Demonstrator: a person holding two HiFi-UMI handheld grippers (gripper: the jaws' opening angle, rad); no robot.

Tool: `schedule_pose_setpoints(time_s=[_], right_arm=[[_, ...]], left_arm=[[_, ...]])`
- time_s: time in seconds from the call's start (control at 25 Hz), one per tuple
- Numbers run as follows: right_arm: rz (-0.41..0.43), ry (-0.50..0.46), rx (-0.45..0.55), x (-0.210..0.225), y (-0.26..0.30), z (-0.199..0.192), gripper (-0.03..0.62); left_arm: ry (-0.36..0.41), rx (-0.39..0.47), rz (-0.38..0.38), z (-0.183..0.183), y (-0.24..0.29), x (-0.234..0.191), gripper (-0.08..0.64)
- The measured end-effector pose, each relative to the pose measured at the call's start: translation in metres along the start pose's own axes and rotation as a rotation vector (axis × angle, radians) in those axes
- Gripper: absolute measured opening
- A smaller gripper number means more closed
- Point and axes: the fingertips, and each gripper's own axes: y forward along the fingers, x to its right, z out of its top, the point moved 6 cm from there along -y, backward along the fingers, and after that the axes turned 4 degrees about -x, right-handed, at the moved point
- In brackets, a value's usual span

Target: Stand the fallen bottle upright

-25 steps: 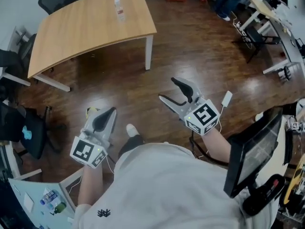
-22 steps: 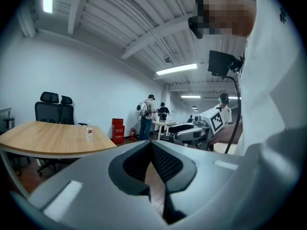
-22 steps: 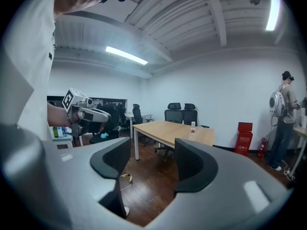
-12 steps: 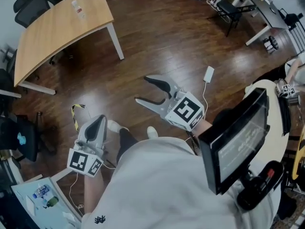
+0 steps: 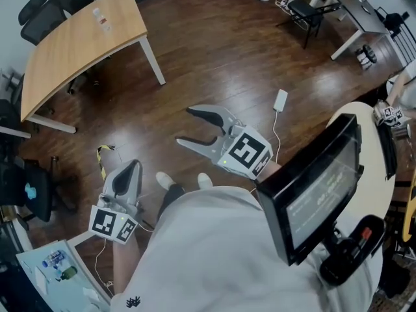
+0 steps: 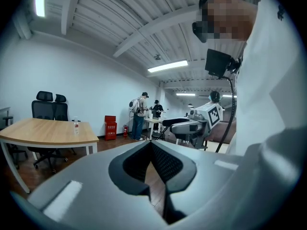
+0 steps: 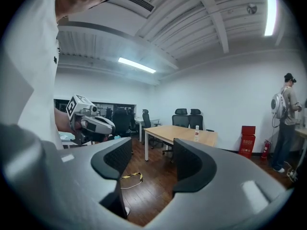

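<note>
The bottle (image 5: 101,18) sits on the wooden table (image 5: 71,44) at the far left of the room, well apart from both grippers. In both gripper views it reads as upright, cap on top (image 6: 75,125) (image 7: 196,133). That's the way the task wants it, though one moment can't say who stood it there.

The left gripper (image 5: 133,166) hangs low at the near left beside the person's leg. Its jaws are pressed together with nothing pinched between them (image 6: 149,145). The right gripper (image 5: 188,126) is held out further over the floor. Its jaws are spread wide, and only bare floorboards (image 5: 214,51) show through the gap (image 7: 151,157). Both tools point roughly towards the table. I'd judge this a carrying pose, with the arms relaxed in front of the body and neither one reaching.

The bottle stands towards the table's right end, near the corner, so there isn't much tabletop on that side. Office chairs (image 5: 45,15) crowd the table's far side. The near side, facing the person, looks open apart from a white table leg (image 5: 154,60). Between the person and the table there's a broad stretch of floor. The only clutter is a yellow-and-black strap (image 5: 104,151) close by the left gripper and a white adapter (image 5: 281,99) with its cable off to the right.
</note>
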Motion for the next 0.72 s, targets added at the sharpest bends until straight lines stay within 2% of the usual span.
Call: schedule_pose_setpoints(time_s=[0.52, 0.72], right_arm=[[0.028, -0.006, -0.022, 0.0, 0.011, -0.001, 0.265], [0.047, 0.002, -0.039, 0.002, 0.035, -0.001, 0.261]], left_arm=[[-0.018, -0.007, 0.032, -0.005, -0.008, -0.003, 0.0], [-0.031, -0.01, 0.042, -0.008, -0.011, -0.023, 0.0]])
